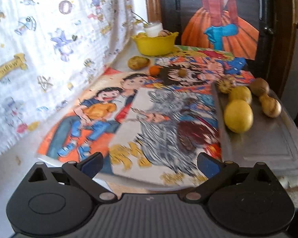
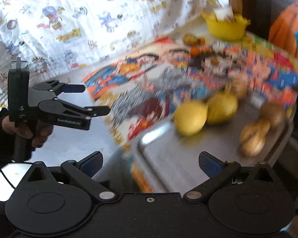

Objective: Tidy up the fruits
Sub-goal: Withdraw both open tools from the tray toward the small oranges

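Fruit sits in two groups in the left wrist view. On the grey tray (image 1: 268, 138) at right: two yellow lemons (image 1: 238, 116), one behind the other and touching, a striped round fruit (image 1: 226, 83) at the tray's far corner, a brown round fruit (image 1: 259, 87), and a tan gourd-shaped piece (image 1: 270, 106) just beside it. On the cartoon-printed mat (image 1: 101, 107) farther off: a potato-like brown fruit (image 1: 138, 62), a small orange fruit (image 1: 154, 70), a small olive-coloured one (image 1: 181, 72). Behind them a yellow bowl (image 1: 155, 43) holds more fruit and a white cup (image 1: 153, 27). A patterned white cloth (image 1: 49, 39) hangs along the left. The left gripper (image 1: 150, 164) has its fingers spread wide, nothing between them, hovering over the near edge of the mat.

Right wrist view, heavily blurred. The right gripper (image 2: 150, 163) also stands released, fingers wide apart and empty, over the near corner of the tray (image 2: 168, 158). The lemons (image 2: 190, 118) lie side by side on the tray, with the tan piece (image 2: 252, 138) and the brown round fruit (image 2: 272, 113) to their right. The bowl (image 2: 225, 28) is far back; small fruits near it are too smeared to tell apart. At left a hand (image 2: 27, 130) grips the handle of the left gripper (image 2: 97, 99), seen side-on with its fingers parted, above bare tabletop beside the mat (image 2: 149, 91).
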`<state>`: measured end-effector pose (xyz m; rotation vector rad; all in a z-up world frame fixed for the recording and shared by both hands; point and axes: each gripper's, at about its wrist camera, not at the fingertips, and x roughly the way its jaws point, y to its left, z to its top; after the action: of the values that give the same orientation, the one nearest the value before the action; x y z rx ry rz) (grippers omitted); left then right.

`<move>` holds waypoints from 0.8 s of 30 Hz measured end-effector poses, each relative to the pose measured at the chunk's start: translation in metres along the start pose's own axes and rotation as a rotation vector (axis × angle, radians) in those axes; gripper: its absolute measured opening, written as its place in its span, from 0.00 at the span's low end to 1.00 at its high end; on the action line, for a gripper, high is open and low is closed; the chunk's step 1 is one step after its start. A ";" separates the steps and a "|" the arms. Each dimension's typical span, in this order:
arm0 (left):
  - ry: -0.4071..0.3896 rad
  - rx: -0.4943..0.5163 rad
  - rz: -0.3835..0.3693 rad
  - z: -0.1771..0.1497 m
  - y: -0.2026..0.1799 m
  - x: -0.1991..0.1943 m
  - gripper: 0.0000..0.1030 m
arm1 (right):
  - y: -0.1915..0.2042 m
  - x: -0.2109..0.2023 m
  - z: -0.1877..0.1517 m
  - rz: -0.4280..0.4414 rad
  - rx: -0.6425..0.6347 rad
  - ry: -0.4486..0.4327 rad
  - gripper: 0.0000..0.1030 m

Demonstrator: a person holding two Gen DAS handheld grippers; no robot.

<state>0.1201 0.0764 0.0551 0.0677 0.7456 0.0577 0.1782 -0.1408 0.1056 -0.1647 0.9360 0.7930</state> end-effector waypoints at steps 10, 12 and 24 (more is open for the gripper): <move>-0.083 0.009 0.073 0.056 0.023 0.018 1.00 | -0.032 -0.033 0.085 -0.200 -0.321 -0.182 0.99; -0.096 0.013 0.079 0.066 0.026 0.026 1.00 | -0.039 -0.033 0.097 -0.205 -0.352 -0.202 0.99; -0.177 0.137 0.078 0.118 0.033 0.077 1.00 | -0.076 0.014 0.178 -0.252 -0.574 -0.188 0.99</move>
<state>0.2559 0.1103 0.0916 0.2294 0.5688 0.0736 0.3508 -0.1071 0.1868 -0.6832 0.4783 0.8084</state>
